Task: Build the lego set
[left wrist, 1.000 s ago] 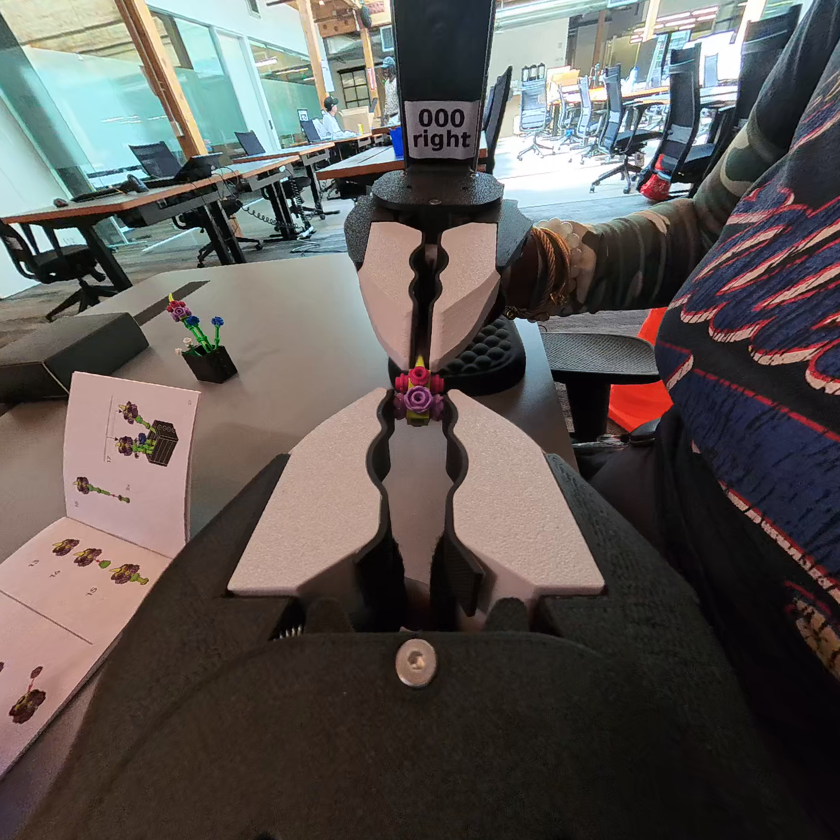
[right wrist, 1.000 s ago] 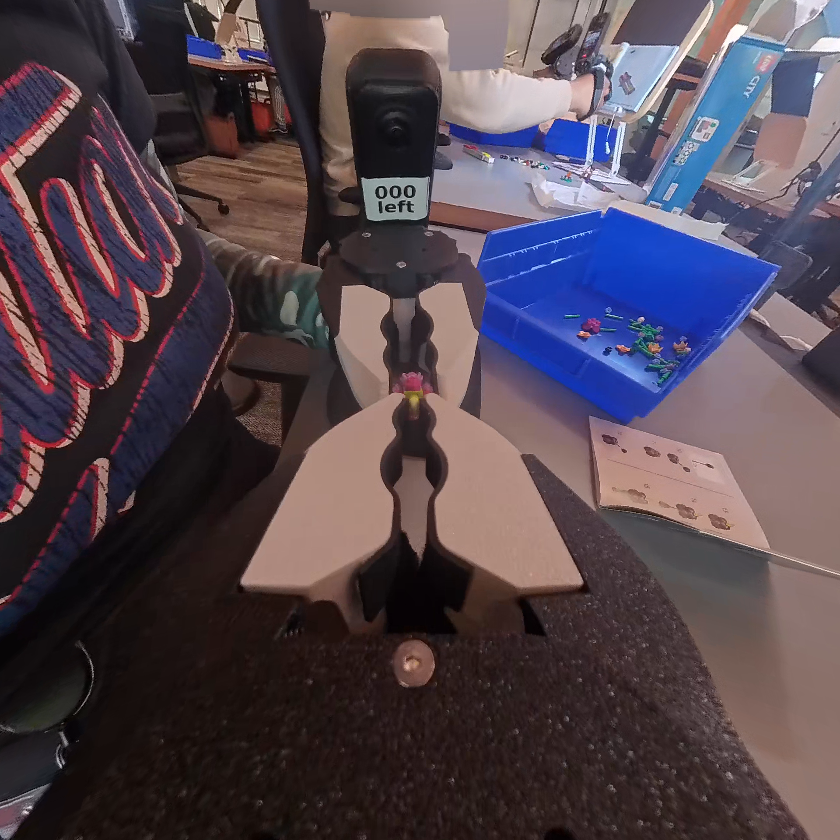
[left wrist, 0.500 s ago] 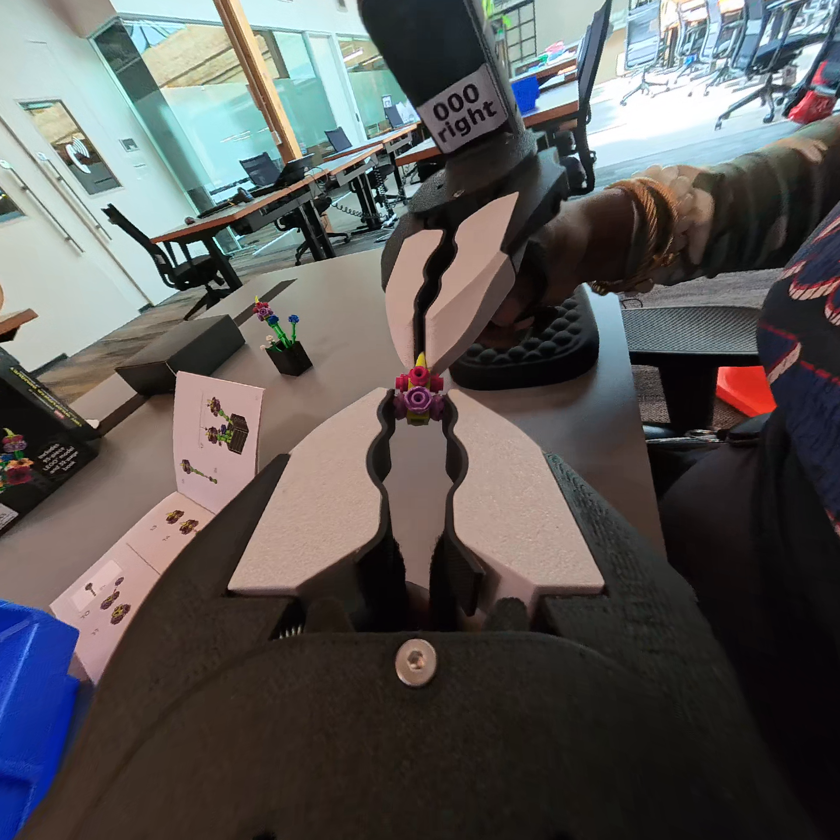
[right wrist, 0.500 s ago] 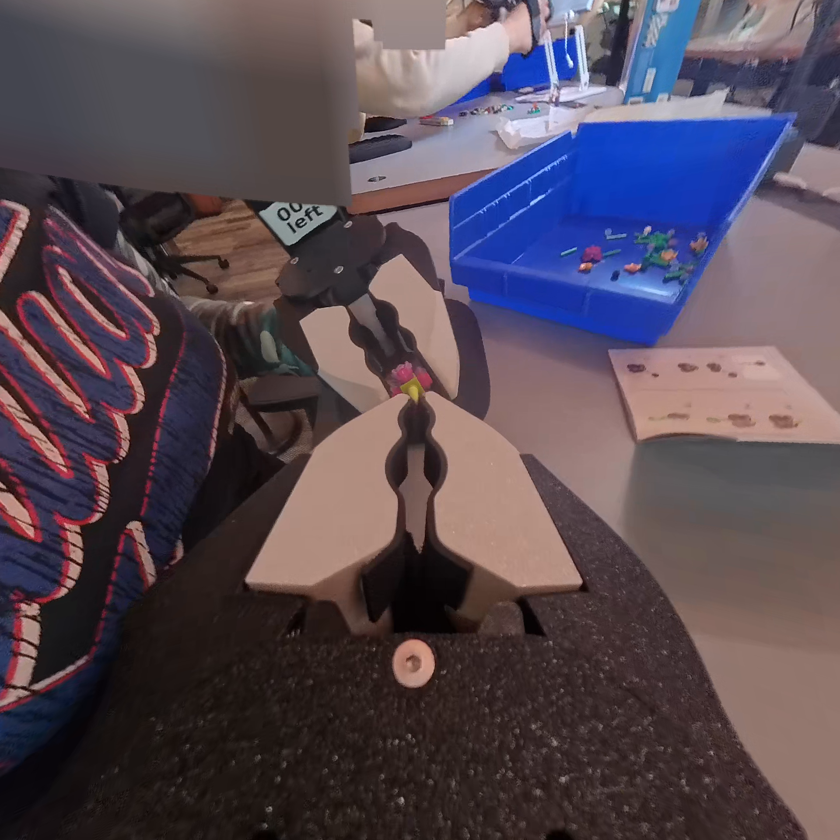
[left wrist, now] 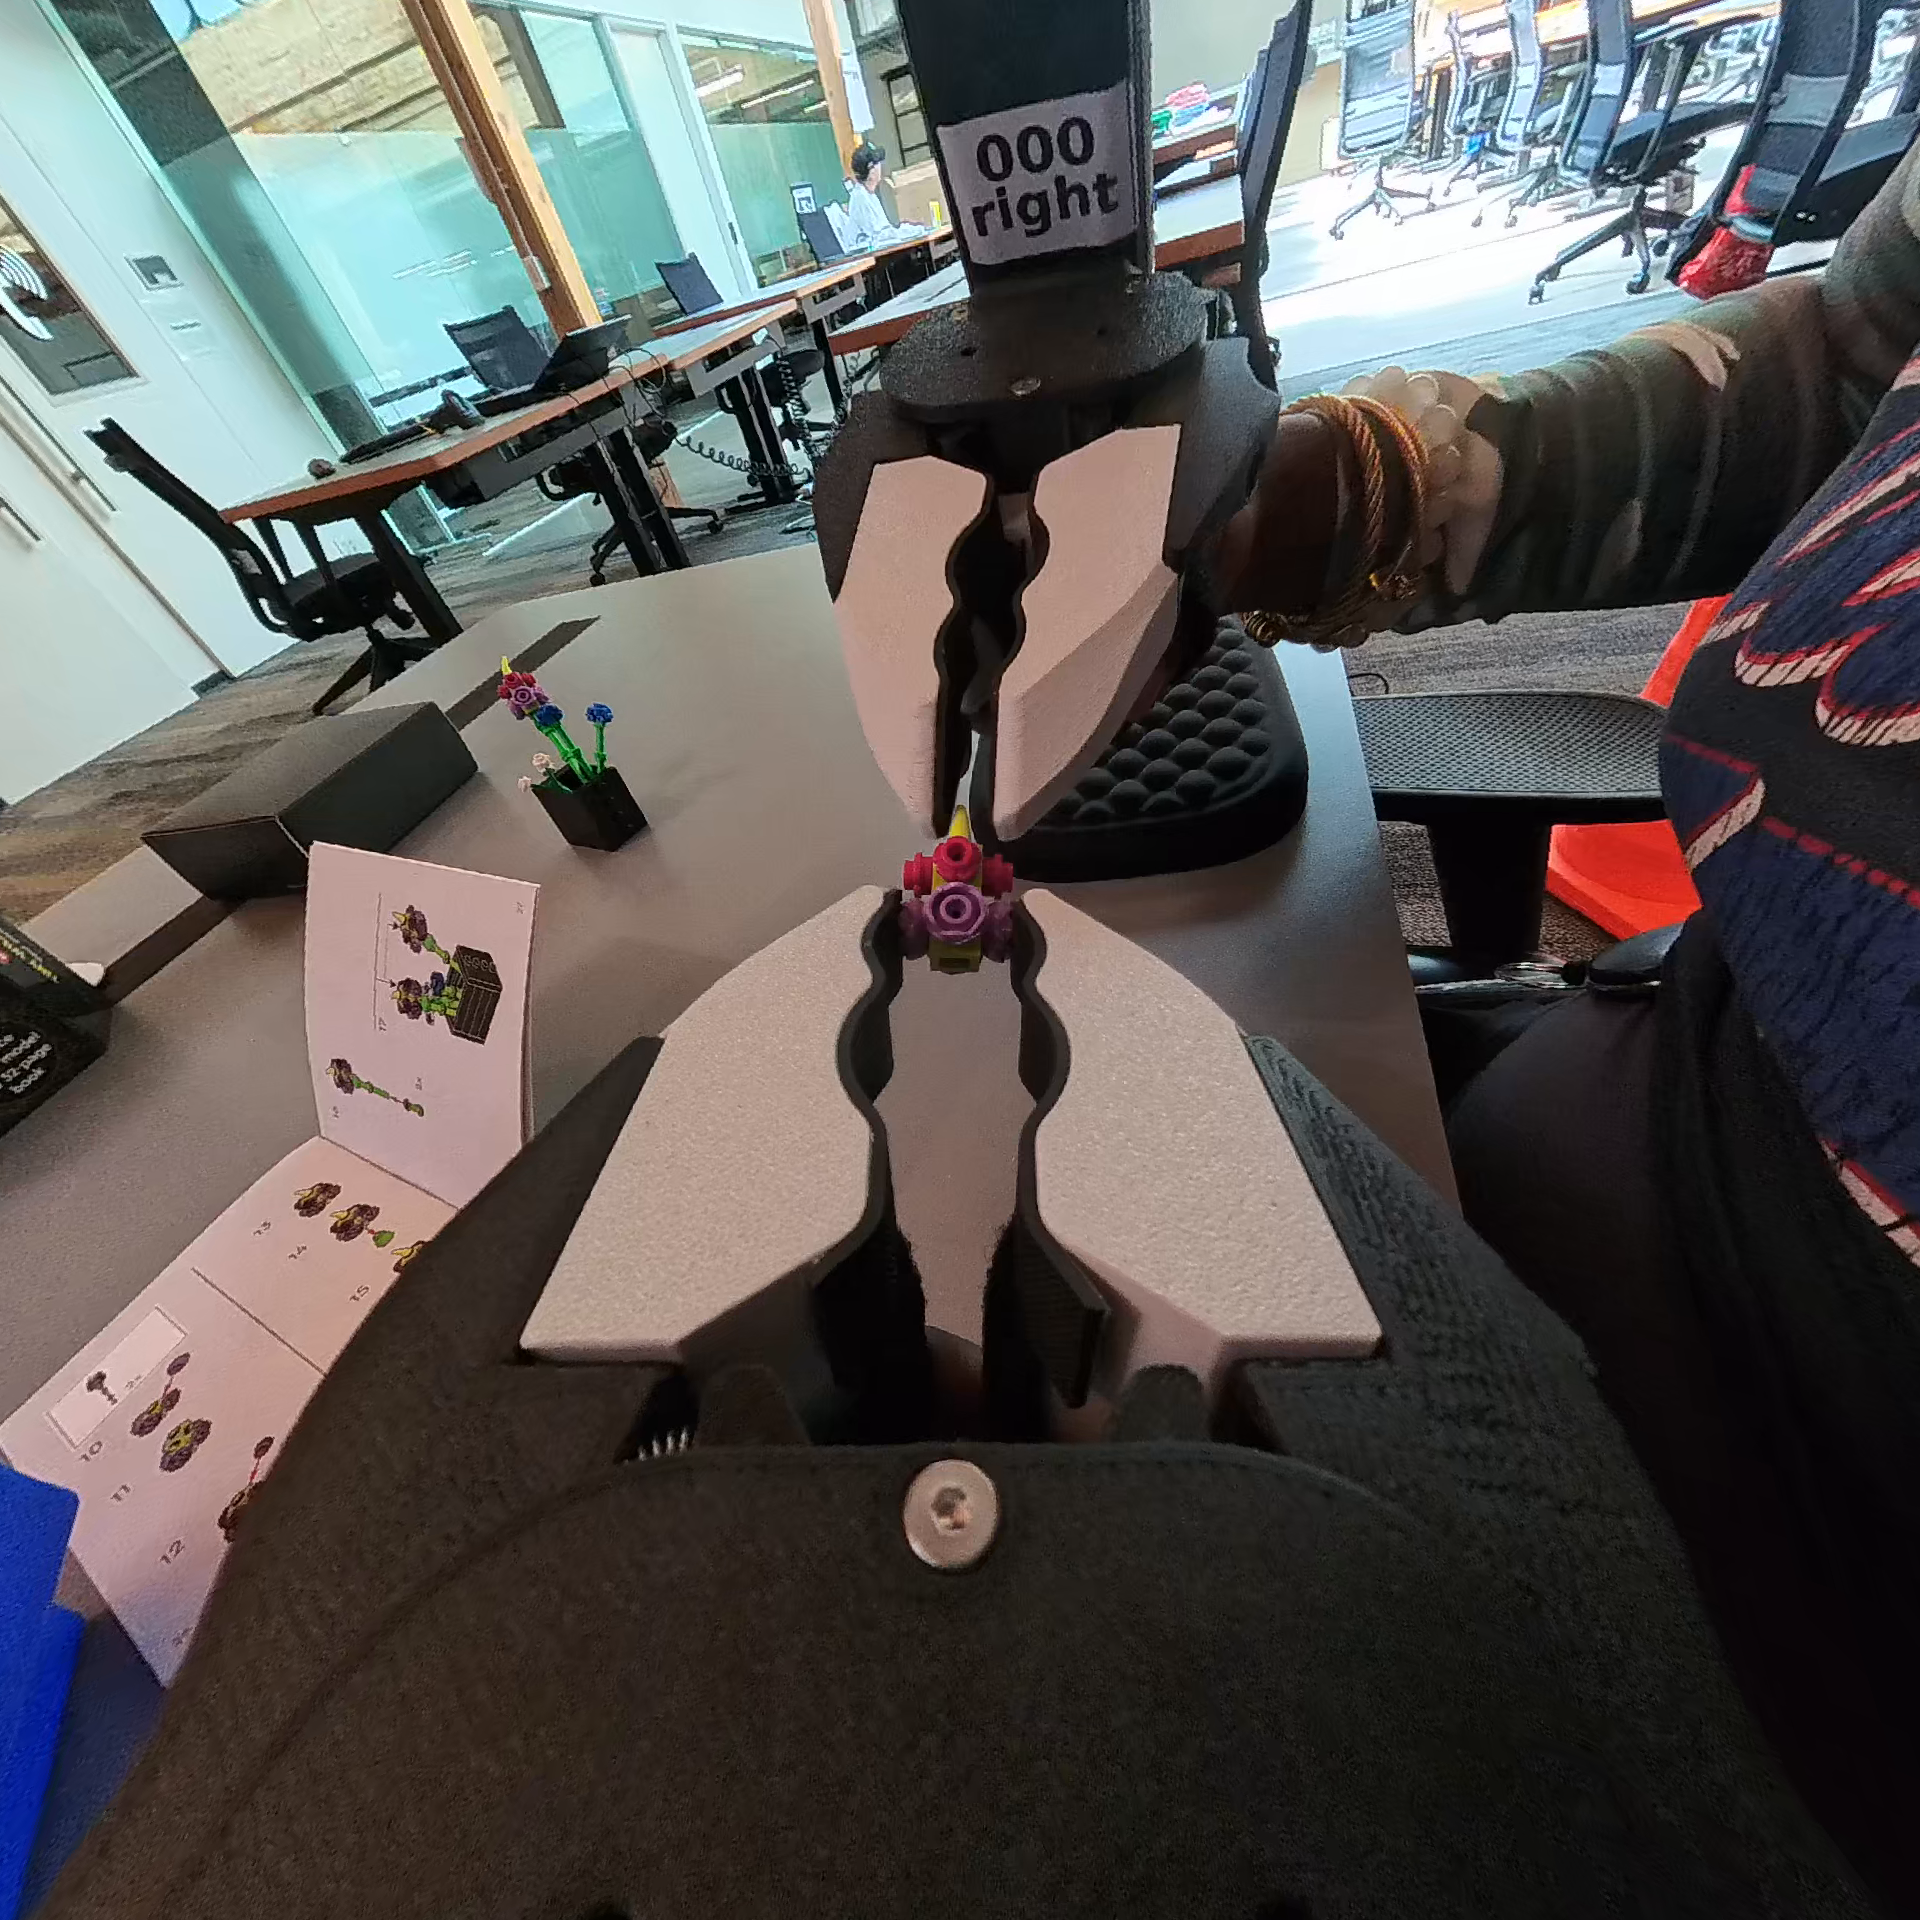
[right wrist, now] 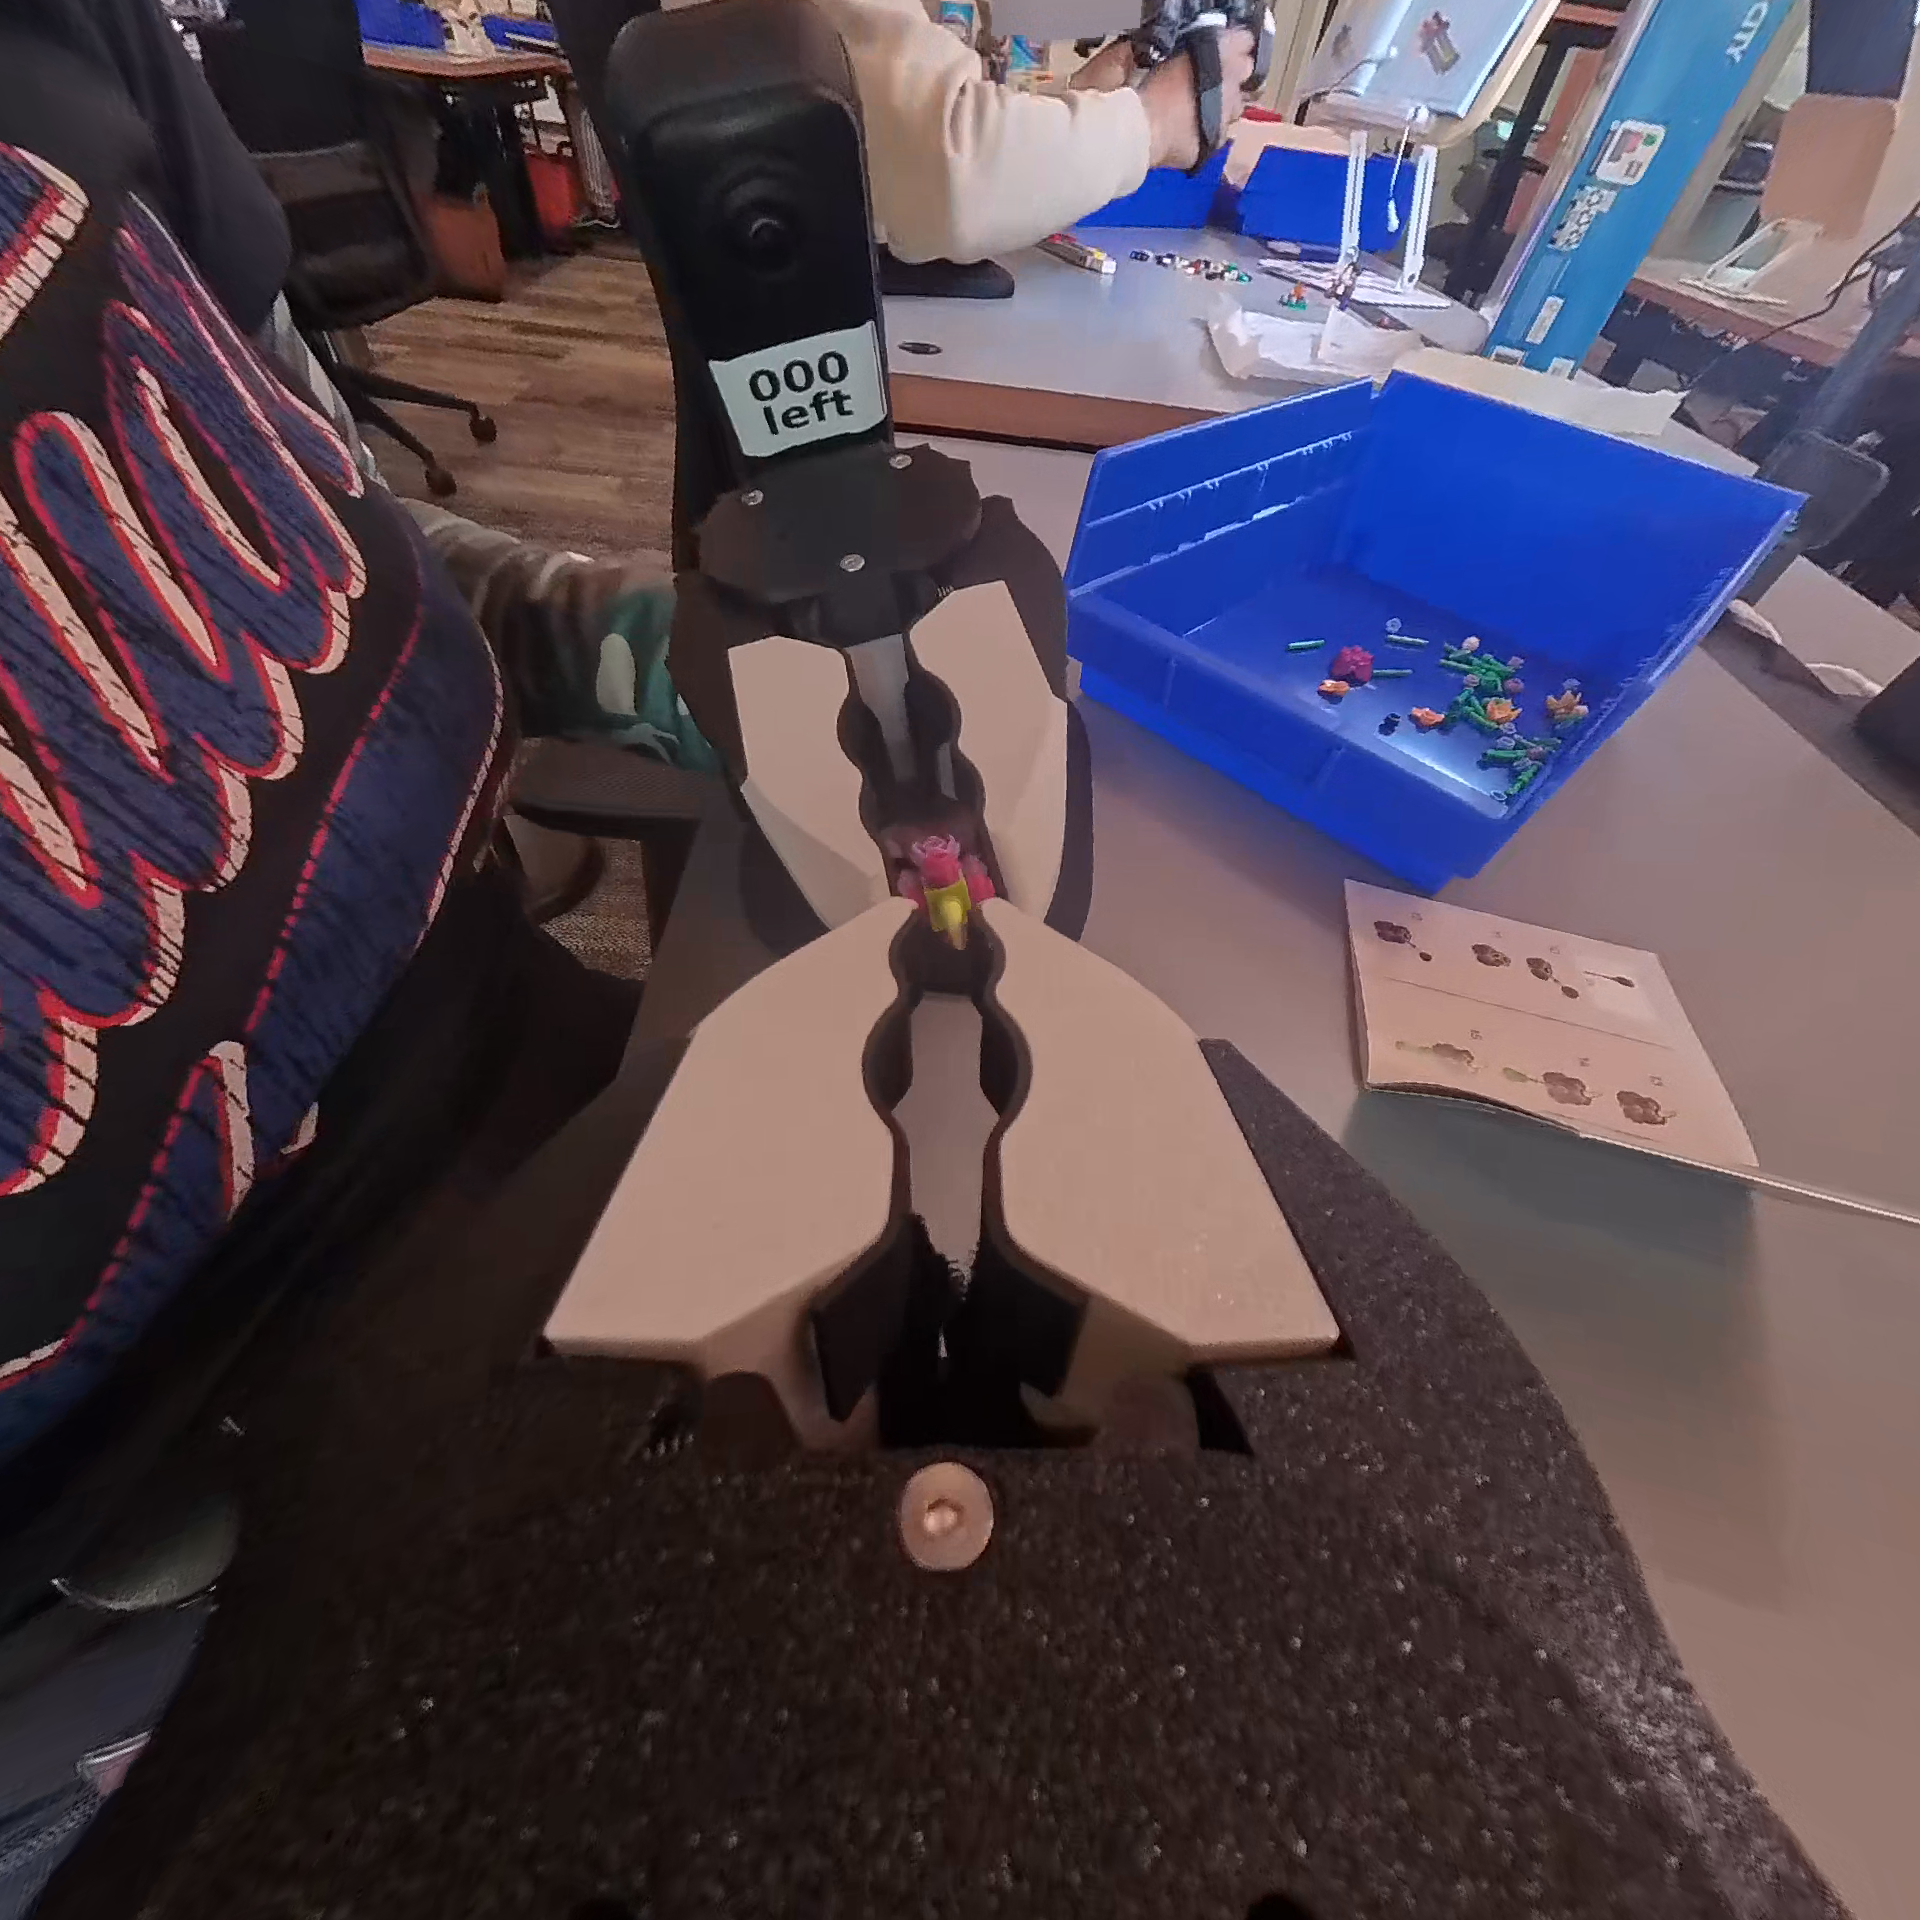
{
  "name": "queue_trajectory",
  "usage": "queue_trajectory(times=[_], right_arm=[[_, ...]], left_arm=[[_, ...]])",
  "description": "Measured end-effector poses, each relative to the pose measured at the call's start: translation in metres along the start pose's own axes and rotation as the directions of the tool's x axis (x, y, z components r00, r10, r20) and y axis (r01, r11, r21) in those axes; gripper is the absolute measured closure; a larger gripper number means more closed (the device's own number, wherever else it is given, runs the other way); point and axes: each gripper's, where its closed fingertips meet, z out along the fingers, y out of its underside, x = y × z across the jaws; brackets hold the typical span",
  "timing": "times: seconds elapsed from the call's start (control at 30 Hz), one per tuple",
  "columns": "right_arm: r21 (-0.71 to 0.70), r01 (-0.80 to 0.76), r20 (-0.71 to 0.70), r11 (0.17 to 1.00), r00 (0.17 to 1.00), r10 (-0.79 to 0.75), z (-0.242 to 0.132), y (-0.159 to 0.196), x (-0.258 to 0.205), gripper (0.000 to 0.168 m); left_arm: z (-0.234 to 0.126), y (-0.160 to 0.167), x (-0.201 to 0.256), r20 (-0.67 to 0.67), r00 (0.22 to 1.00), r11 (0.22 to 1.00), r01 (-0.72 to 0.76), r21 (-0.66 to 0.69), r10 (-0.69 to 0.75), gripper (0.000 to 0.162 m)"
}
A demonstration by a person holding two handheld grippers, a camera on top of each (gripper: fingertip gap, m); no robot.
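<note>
Left gripper (left wrist: 954,920) pinches the flower (left wrist: 954,912) mid-air above the table (left wrist: 727,665), right gripper (right wrist: 948,914) clamps its yellow tip (right wrist: 948,912); tiny, light, likely pops apart, so grip the base.

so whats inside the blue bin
The blue bin holds loose pieces: green stems, orange flowers, one magenta bloom. Its front wall hides the nearest floor.

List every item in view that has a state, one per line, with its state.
left gripper: shut on the flower cluster
flower cluster: held off the table between both grippers
right gripper: fingertips at the cluster's yellow tip, grip unclear
instruction booklet: open
blue bin: holds loose pieces
black pot: upright, flowers planted
</note>
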Motion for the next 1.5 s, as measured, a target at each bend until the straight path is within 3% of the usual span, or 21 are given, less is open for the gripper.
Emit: queue_trajectory(times=[0.27, 0.47, 0.57, 0.73, 0.93, 1.27, 1.37, 1.5], right_arm=[[0.026, -0.050, -0.018, 0.998, 0.999, 0.051, 0.002, 0.002, 0.003, 0.164], [0.098, -0.334, -0.030, 0.937, 0.940, 0.339, 0.003, 0.002, 0.008, 0.165], [0.099, -0.407, -0.011, 0.908, 0.912, 0.410, 0.003, 0.005, 0.005, 0.165], [0.065, -0.198, 0.027, 0.978, 0.980, 0.196, 0.002, 0.004, -0.006, 0.165], [-0.004, -0.053, 0.104, 0.999, 0.993, 0.054, 0.002, 0.008, -0.013, 0.165], [0.050, -0.043, 0.084, 0.998, 0.996, 0.039, 0.001, 0.003, -0.007, 0.165], [0.166, -0.092, 0.050, 0.982, 0.995, 0.085, -0.002, -0.016, 0.004, 0.136], [0.299, -0.146, 0.030, 0.943, 0.989, 0.144, -0.005, -0.031, 0.012, 0.140]], left_arm=[[0.001, 0.001, 0.000, 0.005, 1.000, 1.000, -0.001, -0.010, 0.001, 0.142], [0.000, 0.003, -0.007, 0.120, 0.988, 0.995, -0.093, -0.035, 0.096, 0.142], [0.001, 0.006, -0.005, 0.132, 0.980, 0.988, -0.141, -0.058, 0.148, 0.142], [0.000, 0.004, 0.007, -0.029, 0.998, 0.998, -0.049, -0.028, 0.048, 0.142], [-0.001, 0.005, 0.017, -0.151, 0.989, 0.999, 0.000, -0.039, -0.006, 0.143], [0.000, 0.004, 0.014, -0.147, 0.988, 0.999, 0.036, -0.027, -0.039, 0.142], [0.001, -0.004, 0.005, -0.107, 0.992, 0.997, 0.072, 0.022, -0.069, 0.142], [-0.003, -0.026, -0.009, -0.066, 0.984, 0.966, 0.173, 0.194, -0.163, 0.142]])
